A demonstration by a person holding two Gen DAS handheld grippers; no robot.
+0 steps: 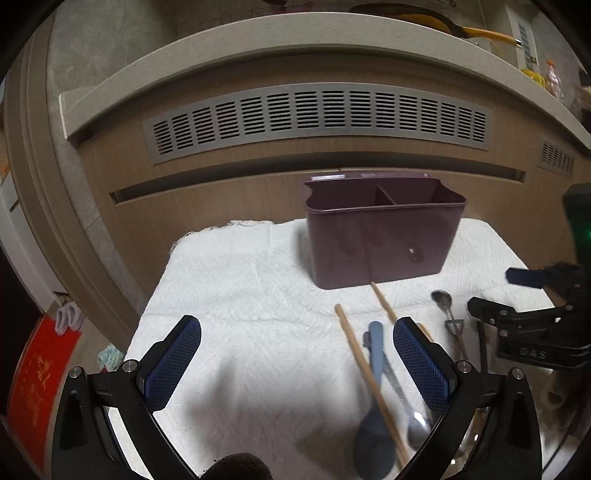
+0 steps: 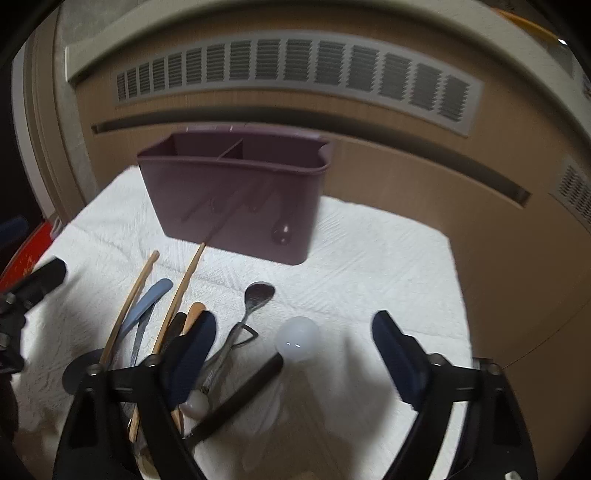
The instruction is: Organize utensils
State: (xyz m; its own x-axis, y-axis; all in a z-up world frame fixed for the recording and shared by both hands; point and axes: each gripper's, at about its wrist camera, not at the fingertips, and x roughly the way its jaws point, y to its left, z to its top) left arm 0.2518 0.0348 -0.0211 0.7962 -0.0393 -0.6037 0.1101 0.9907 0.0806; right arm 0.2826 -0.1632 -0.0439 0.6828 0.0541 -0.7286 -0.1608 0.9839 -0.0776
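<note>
A purple two-compartment caddy (image 1: 384, 236) (image 2: 236, 199) stands at the back of a white cloth (image 1: 240, 295) (image 2: 369, 277). In front of it lie loose utensils: wooden chopsticks (image 1: 365, 365) (image 2: 181, 291), a blue spoon (image 1: 373, 406) (image 2: 147, 302), a small dark metal spoon (image 1: 443, 299) (image 2: 258, 293) and a shiny spoon (image 1: 417, 424). My left gripper (image 1: 295, 328) is open over bare cloth, left of the pile. My right gripper (image 2: 295, 325) is open, with a white round spoon bowl (image 2: 298, 338) and a black handle (image 2: 240, 398) lying between its fingers, untouched.
A brown cabinet front with a long vent grille (image 1: 317, 114) (image 2: 295, 66) rises just behind the cloth. A red item (image 1: 37, 376) sits low on the left. An orange-handled pan (image 1: 443, 22) rests on the counter above. The cloth ends close on the right.
</note>
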